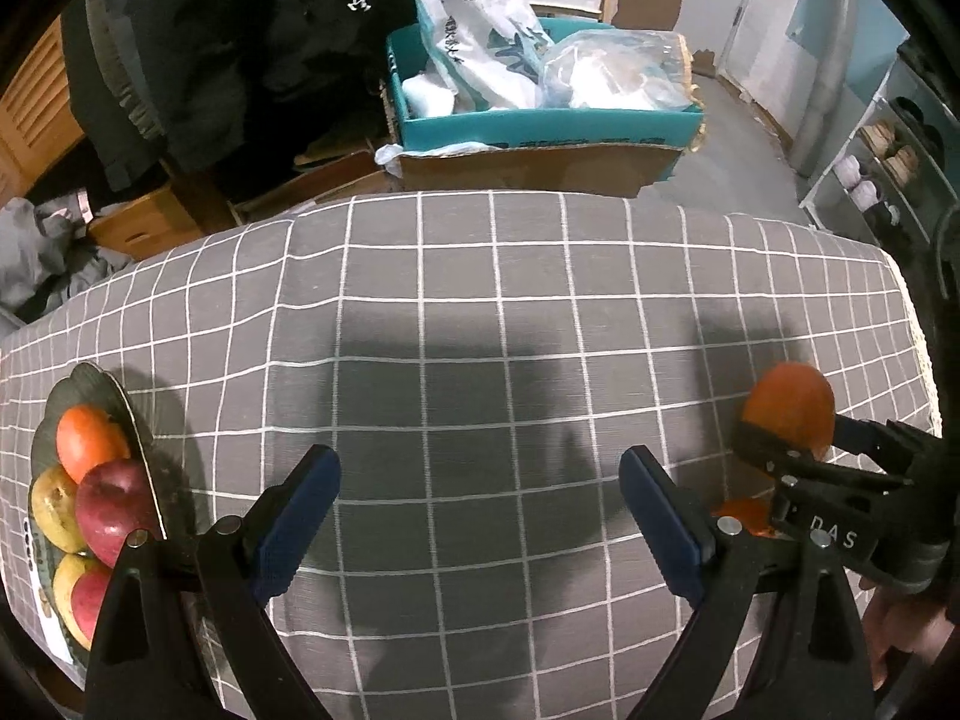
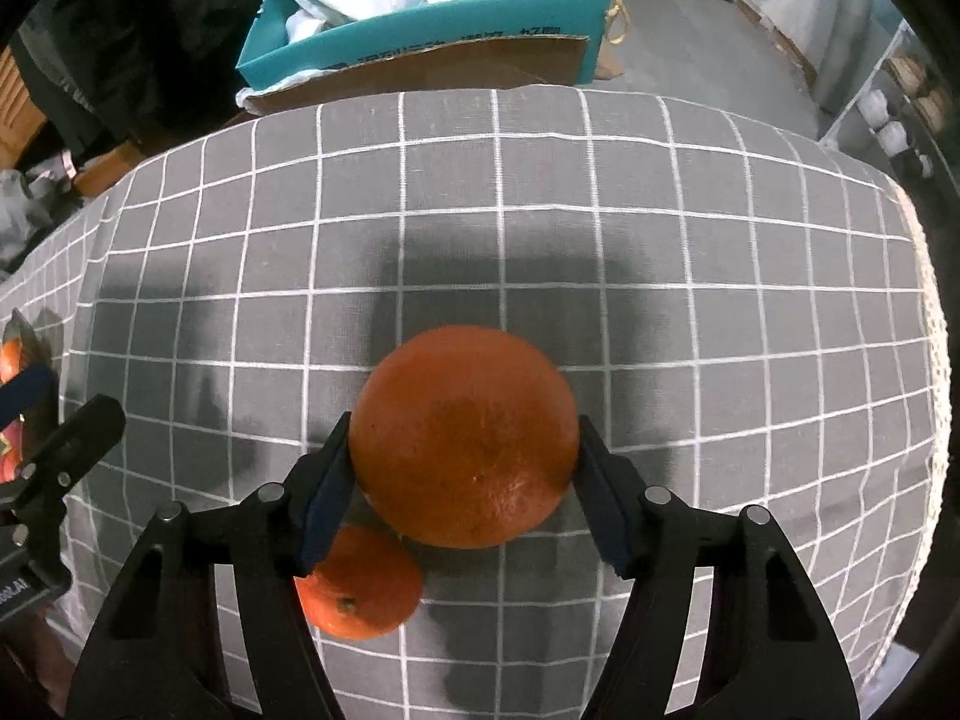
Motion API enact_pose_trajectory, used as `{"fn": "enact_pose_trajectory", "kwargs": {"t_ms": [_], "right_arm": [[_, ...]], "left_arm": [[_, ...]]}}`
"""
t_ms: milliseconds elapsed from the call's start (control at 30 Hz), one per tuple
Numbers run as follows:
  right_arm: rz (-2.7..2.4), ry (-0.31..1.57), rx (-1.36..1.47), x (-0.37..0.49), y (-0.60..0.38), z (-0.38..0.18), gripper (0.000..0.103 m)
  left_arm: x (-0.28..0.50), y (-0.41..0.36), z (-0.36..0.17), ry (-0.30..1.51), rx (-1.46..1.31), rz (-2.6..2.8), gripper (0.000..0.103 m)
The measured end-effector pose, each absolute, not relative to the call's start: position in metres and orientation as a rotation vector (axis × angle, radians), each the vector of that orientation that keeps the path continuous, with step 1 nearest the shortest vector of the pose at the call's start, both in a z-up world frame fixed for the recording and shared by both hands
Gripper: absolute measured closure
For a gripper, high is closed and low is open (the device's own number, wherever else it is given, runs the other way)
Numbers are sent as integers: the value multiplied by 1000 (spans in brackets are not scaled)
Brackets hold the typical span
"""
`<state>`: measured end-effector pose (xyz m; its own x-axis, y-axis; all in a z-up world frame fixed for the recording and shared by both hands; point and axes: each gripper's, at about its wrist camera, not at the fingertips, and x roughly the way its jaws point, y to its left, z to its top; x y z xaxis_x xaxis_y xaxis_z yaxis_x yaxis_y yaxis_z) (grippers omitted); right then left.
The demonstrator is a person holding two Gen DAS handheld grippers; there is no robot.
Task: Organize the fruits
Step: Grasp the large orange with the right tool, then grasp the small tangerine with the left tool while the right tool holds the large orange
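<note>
On the checked desk (image 2: 660,240): right hand-held gripper (image 2: 462,468) clamps the large orange (image 2: 462,438); left hand-held gripper (image 1: 480,516) gapes empty. Advice: lift straight, clearing the small orange (image 2: 360,588), toward the plate (image 1: 129,402).

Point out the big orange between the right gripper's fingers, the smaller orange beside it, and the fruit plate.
big orange (image 2: 465,438): right wrist view, middle of its peel
smaller orange (image 2: 366,591): right wrist view, its exposed front
fruit plate (image 1: 129,405): left wrist view, its right rim

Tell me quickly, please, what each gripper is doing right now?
Left gripper: open, empty.
Right gripper: shut on the big orange.
</note>
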<state>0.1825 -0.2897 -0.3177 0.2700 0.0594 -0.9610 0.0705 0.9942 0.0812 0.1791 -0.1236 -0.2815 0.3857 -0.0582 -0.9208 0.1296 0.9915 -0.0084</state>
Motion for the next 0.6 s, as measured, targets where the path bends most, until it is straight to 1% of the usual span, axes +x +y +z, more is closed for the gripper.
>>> {"fn": "enact_pose_trajectory", "kwargs": {"t_ms": [300, 600], "right_arm": [[-91, 1232, 139, 140, -322, -288, 36], [-151, 1206, 177, 109, -353, -276, 36]], "left_arm": [[168, -152, -277, 1165, 90, -184, 8], [144, -193, -283, 1173, 155, -269, 8]]}}
